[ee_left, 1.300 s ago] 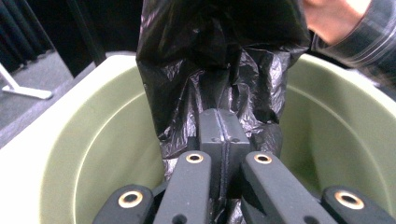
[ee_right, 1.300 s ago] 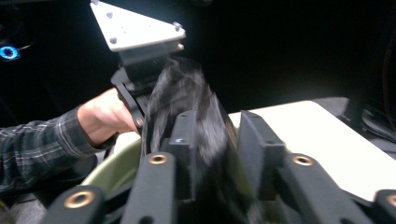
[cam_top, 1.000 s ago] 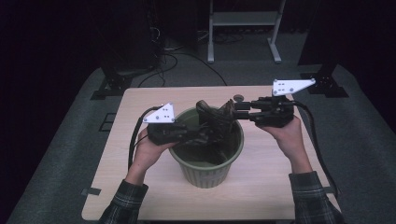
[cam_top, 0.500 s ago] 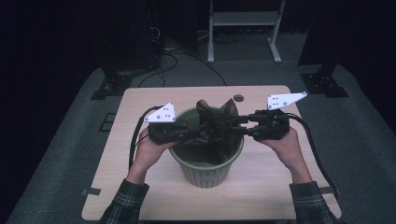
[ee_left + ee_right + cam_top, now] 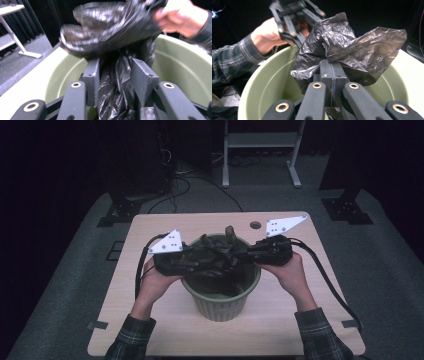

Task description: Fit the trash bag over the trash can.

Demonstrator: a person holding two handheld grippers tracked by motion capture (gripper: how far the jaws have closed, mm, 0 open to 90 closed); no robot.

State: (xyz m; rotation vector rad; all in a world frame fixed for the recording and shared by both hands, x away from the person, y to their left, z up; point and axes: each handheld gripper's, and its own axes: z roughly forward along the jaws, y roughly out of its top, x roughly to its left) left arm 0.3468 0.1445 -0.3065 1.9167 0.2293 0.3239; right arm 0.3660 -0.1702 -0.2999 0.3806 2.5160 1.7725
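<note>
Since a second ago the right gripper (image 5: 248,253) has come down and in toward the bin's rim, and its jaws have just been closing; the left gripper's (image 5: 212,263) jaws have just been opening. In the right gripper view the jaws stand pressed flat together with a fold of the black bag (image 5: 352,50) pinched between them. In the left gripper view the jaws stand partly apart with a hanging bunch of the bag (image 5: 117,75) between them; the pads look to be beside the plastic, not squeezing it, though blur makes that hard to settle.

The bag is bunched above the mouth of the green bin (image 5: 220,307), partly hanging inside it, between the two grippers. The bin stands in the middle of the bench (image 5: 150,325).

The work looks like fitting the bag into the bin as a liner. To do it well, the right grip should hold its fold firm while the left takes a fresh hold on a single layer of the bag's edge rather than the whole bunch. Then both can draw apart to open the mouth and stretch it over the rim.
</note>
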